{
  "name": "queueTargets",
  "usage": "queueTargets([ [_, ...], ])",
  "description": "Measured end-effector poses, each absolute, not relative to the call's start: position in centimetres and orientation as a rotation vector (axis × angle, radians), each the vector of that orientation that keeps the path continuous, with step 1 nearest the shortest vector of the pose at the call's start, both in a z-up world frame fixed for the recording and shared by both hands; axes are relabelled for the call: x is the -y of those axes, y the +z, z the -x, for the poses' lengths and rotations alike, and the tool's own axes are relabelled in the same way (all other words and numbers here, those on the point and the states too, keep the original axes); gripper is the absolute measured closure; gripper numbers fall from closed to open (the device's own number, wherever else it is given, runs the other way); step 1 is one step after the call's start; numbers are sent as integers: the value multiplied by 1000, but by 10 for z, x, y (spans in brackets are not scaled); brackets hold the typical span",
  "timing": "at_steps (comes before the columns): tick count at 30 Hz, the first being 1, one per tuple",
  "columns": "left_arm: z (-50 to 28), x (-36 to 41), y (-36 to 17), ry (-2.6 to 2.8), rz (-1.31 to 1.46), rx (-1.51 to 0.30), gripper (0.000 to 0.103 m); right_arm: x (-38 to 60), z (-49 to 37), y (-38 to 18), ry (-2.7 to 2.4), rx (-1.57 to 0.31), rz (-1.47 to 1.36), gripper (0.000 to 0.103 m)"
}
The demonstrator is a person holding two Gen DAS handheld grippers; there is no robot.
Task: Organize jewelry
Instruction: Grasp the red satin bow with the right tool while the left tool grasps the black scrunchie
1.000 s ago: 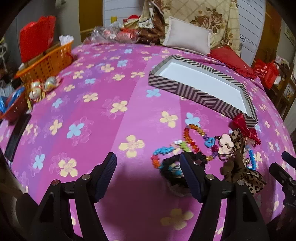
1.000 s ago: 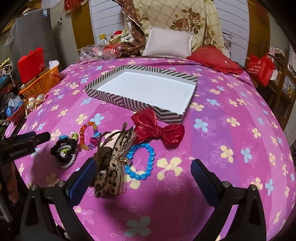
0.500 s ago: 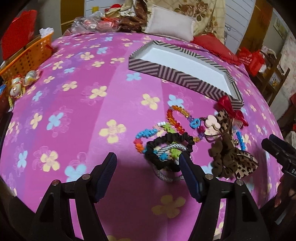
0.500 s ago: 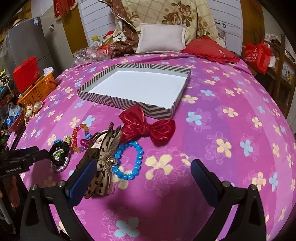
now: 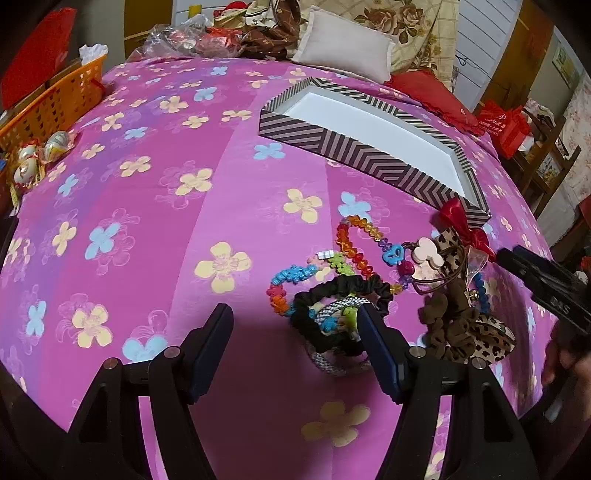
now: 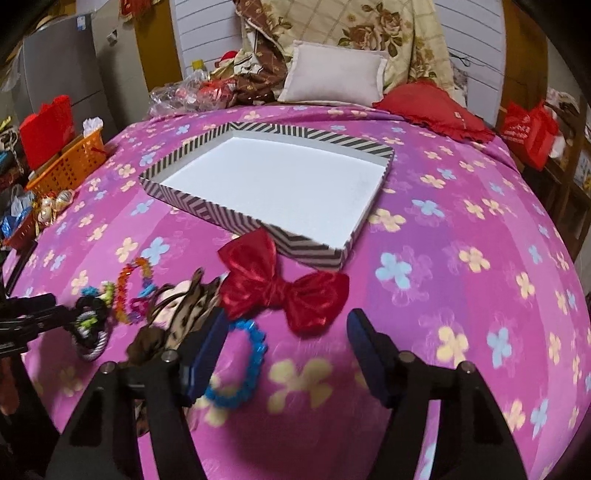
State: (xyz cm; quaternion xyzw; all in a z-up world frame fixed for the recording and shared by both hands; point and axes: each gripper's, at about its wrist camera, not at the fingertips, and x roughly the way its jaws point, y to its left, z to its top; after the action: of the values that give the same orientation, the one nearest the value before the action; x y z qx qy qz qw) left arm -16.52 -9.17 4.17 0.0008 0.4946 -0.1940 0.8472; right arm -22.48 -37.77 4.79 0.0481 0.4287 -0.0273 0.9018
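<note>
While both claws sit wide apart with nothing in them, the jewelry's all bunched on the pink bedspread (image 6: 461,206) in front of one striped tray (image 6: 207,206); I count one red bow (image 6: 284,288), one blue bead bracelet (image 6: 251,354), one leopard bow (image 5: 484,332) and one black scrunchie (image 5: 332,295). The left gripper (image 5: 295,332) has its right finger right against the scrunchie; the right gripper (image 6: 284,339) hovers over the bracelet and red bow; an orange basket (image 6: 70,162) sits off at the edge.

1. It was a home bedroom: a bed (image 6: 461,229) under a pink flowered sheet filled the view.
2. A pillow (image 6: 332,74) and a floral quilt (image 6: 369,29) were piled at its head.
3. Household clutter ringed it: an orange basket (image 6: 70,162), a red bag (image 6: 528,129), a fridge (image 6: 59,77).
</note>
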Motion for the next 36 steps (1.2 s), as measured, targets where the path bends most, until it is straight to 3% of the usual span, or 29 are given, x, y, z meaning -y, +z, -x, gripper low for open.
queueTargets([
  [12,161,96,38,-460,-17,-1083,54,378,185,26,53,-959,-24,33],
  [14,160,99,37,-468,-15,-1084,57,379,181,21,52,-977,-28,33],
  [15,159,101,37,-474,-12,-1085,64,380,180,18,54,-987,-35,34],
  [17,156,104,35,-484,-12,-1097,76,381,180,15,59,-987,-54,51],
  [19,152,106,33,-495,-8,-1108,89,381,183,16,68,-968,-62,61],
  [22,148,109,29,-495,-17,-1114,102,378,187,15,63,-954,-48,66],
  [30,151,109,36,-509,-26,-1074,103,382,200,22,57,-909,-75,87],
  [31,152,107,40,-522,-10,-1075,103,383,201,25,54,-901,-79,92],
  [32,153,105,45,-538,4,-1071,103,383,203,27,52,-892,-83,103],
  [36,157,100,65,-558,18,-1033,103,386,213,41,48,-858,-95,103],
])
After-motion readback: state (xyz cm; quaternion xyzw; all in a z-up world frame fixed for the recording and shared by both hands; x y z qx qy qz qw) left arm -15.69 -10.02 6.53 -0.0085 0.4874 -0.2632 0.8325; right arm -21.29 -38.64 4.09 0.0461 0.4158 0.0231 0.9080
